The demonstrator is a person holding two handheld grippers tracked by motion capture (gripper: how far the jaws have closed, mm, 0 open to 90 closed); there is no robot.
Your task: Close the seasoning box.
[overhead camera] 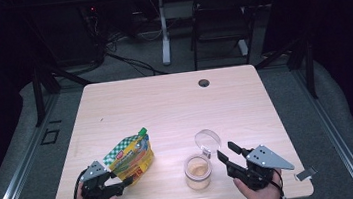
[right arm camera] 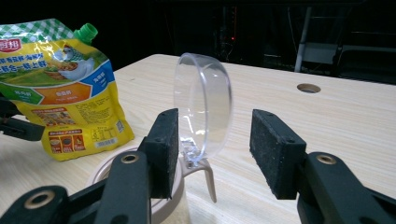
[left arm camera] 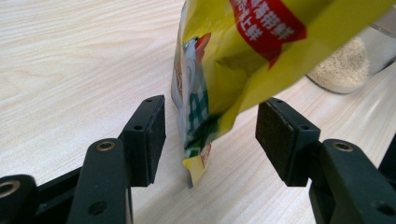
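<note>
- The yellow pouch (overhead camera: 132, 157) stands near the front left of the wooden table (overhead camera: 164, 101), leaning a bit, with its green screw cap (overhead camera: 142, 131) at the top and a green-and-white checked band just under it.
- Label stuff: there's a red patch with white Chinese characters on the front, but I can't make out what they say. Also a chicken picture, an orange stripe, a blue corner, and a row of small product photos with fine print and what looks like a barcode down low. All too small to read.
- The left gripper (overhead camera: 119, 181) has let go. Its jaws stand wide on either side of the pouch's bottom corner, and the pads aren't pressing it in the left gripper view.
- The right gripper (overhead camera: 227, 154) is open too, holding nothing. In its own view the jar's flipped-up clear lid (right arm camera: 203, 112) sits between its pads without touching them.
- The jar (overhead camera: 198, 171) is just to the right of the pouch, with pale granules inside. No label visible on it.
</note>
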